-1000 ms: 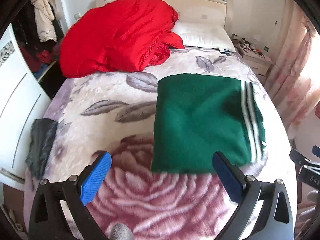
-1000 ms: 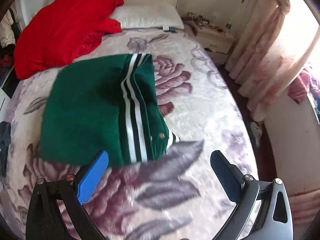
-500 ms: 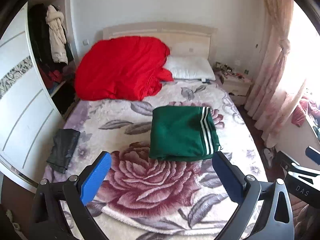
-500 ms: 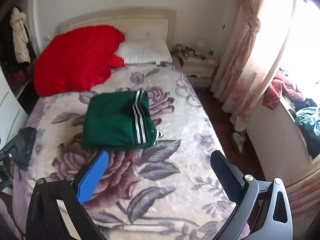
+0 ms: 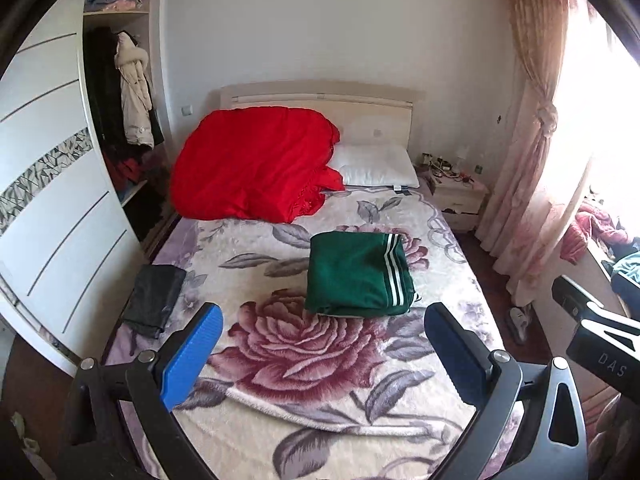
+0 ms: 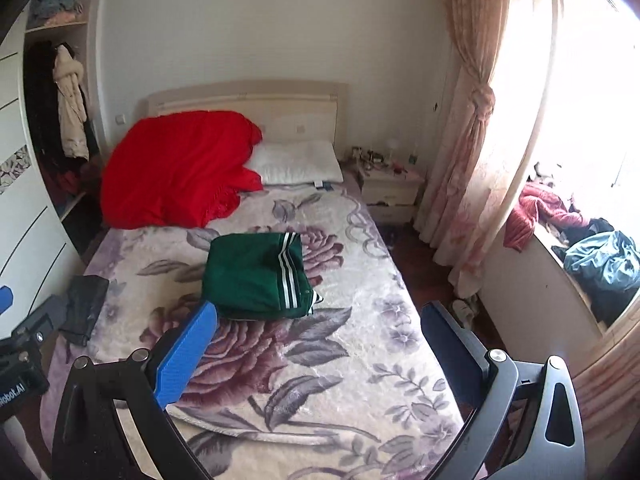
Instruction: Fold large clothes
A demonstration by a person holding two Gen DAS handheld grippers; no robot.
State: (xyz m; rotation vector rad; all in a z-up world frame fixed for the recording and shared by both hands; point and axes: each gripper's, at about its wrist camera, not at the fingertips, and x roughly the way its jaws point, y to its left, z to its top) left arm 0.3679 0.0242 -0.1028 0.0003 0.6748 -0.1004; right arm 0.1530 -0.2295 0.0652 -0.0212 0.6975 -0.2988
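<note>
A green garment with white stripes [image 5: 356, 278] lies folded into a neat rectangle in the middle of the floral bed [image 5: 312, 360]. It also shows in the right wrist view [image 6: 256, 276]. My left gripper [image 5: 320, 344] is open and empty, held well back from the bed's foot, far from the garment. My right gripper [image 6: 316, 340] is open and empty too, likewise back from the bed. Part of the right gripper's body shows at the right edge of the left wrist view [image 5: 596, 340].
A red blanket [image 5: 256, 164] and a white pillow [image 5: 376, 166] lie at the headboard. A dark folded garment [image 5: 154, 296] lies at the bed's left edge. A wardrobe [image 5: 52, 200] stands on the left, a nightstand [image 5: 460, 196] and curtains [image 5: 536, 160] on the right.
Both grippers have pulled far back and up from the folded green garment. It now looks small and the whole bed and room are in view. Both stay open.
</note>
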